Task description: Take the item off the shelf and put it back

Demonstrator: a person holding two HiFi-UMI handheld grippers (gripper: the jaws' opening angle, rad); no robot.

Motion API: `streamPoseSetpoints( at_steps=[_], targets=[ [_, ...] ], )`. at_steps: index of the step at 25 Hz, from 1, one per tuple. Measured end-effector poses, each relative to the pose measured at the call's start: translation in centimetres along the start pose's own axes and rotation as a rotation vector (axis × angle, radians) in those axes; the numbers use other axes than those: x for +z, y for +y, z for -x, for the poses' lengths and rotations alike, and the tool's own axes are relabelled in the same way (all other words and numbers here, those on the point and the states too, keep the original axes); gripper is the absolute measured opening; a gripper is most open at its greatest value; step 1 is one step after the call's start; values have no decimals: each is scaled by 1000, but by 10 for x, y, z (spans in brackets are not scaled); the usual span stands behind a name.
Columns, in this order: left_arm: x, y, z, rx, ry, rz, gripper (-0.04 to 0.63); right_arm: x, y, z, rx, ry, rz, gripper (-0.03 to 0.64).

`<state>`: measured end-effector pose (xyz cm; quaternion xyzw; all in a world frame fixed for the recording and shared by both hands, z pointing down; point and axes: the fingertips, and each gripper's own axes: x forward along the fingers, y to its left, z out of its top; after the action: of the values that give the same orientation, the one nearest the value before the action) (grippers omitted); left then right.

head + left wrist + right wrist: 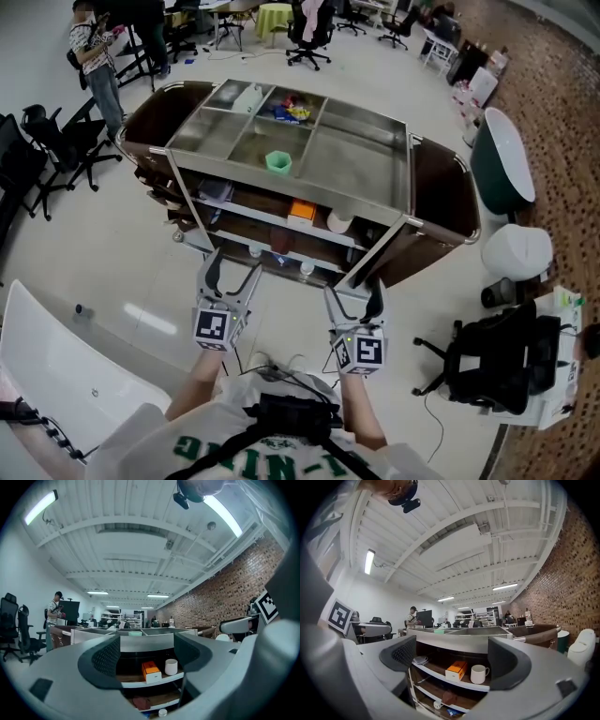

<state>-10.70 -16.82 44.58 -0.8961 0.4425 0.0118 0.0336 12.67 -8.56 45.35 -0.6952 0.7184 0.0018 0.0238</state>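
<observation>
Hovering short of the shelf (253,216), left gripper (232,272) and right gripper (356,295) both parted, empty. Eyeing orange box (301,211) at twelve o'clock, white mug (338,222) just beside at three. Could clip that mug reaching in.

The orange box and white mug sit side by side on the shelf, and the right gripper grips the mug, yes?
No. The right gripper is empty, jaws apart; the white mug stands free on the shelf beside the orange box, as the right gripper view shows.
</observation>
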Motion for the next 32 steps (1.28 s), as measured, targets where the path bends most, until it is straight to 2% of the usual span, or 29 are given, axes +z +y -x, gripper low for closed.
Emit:
streamPoseSetpoints(
  at_steps=[9,16,20,26,28,30,32],
  targets=[
    [-6,24,2,32,15,-6,335,-40,26,-31,45,60,6,485],
    [-13,34,5,33,48,1,334,-104,47,-63,43,179,3,485],
    [-22,49,6,72,63,-2,335,-144,59,-94,58,235,-17,485],
    [-25,72,12,132,88,2,334,-190,53,-150,26,281,-51,486],
    [-20,75,13,152,102,29,334,-206,52,-169,32,302,-62,486],
    [-16,77,13,167,113,49,334,-228,53,-189,55,341,-84,531],
    [-21,83,15,174,122,33,334,-243,51,-208,55,371,-90,569]
  ],
)
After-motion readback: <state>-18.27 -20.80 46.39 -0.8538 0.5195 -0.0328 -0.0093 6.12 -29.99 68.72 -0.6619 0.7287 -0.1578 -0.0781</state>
